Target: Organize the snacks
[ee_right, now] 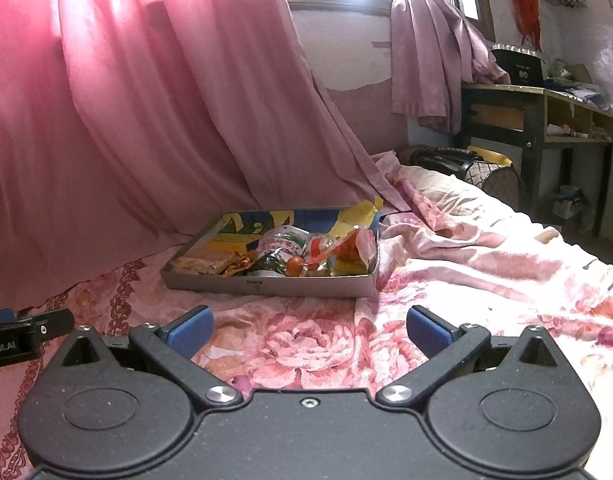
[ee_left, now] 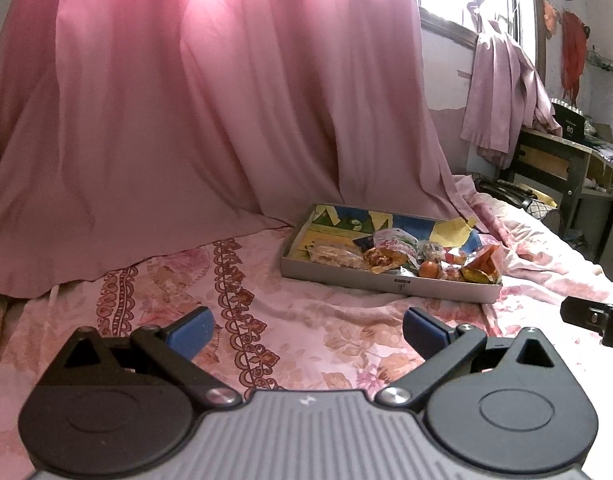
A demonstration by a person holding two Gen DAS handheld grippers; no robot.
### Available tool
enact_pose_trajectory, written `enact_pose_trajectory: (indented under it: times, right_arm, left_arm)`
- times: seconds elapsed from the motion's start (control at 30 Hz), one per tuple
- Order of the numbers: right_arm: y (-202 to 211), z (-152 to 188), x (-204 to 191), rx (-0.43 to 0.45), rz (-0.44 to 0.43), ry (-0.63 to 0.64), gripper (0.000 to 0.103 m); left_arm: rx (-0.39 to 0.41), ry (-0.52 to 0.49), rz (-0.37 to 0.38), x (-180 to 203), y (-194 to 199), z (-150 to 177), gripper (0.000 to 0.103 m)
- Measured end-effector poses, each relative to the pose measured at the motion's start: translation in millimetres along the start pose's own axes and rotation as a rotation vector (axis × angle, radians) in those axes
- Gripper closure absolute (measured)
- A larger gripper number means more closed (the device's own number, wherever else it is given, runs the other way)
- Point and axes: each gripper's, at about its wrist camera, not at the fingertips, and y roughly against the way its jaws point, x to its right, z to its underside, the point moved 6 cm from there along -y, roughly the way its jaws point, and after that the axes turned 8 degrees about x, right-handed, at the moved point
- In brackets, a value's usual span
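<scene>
Snacks heaped in a shallow box on the bed, both tongs empty.

The snacks (ee_right: 290, 254) lie jumbled in the cardboard box (ee_right: 266, 286) on the floral bedsheet (ee_right: 486, 280), before the pink curtain (ee_left: 186, 120); none appear outside it. The left gripper (ee_left: 306, 330) and right gripper (ee_right: 308, 326) hover short of the box, jaws spread wide and holding nothing. Sorting looks barely begun, or just finished; the pile suggests work remains.

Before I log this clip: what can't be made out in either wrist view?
- Tray floor, both views: covered by the snack packets and hidden behind its near wall.
- Packet print: too small and blurred.
- Right gripper in the left view: cut off by the right edge.
- Left gripper in the right view: cut off by the left edge.
</scene>
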Motion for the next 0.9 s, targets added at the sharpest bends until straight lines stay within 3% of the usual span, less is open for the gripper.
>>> enact_pose_trajectory:
  times: [0.63,0.9]
  right_arm:
    - [-1.5,0.4,-0.3,-0.003,0.000,0.000,0.001]
    - [-1.9,2.8,-0.7,-0.006,-0.001,0.004,0.001]
  left_arm:
    - [-0.016,-0.001,0.000,0.6,-1.7,1.4,0.000]
    - [-0.070,0.028,0.000,1.3,-7.8,8.0,0.001]
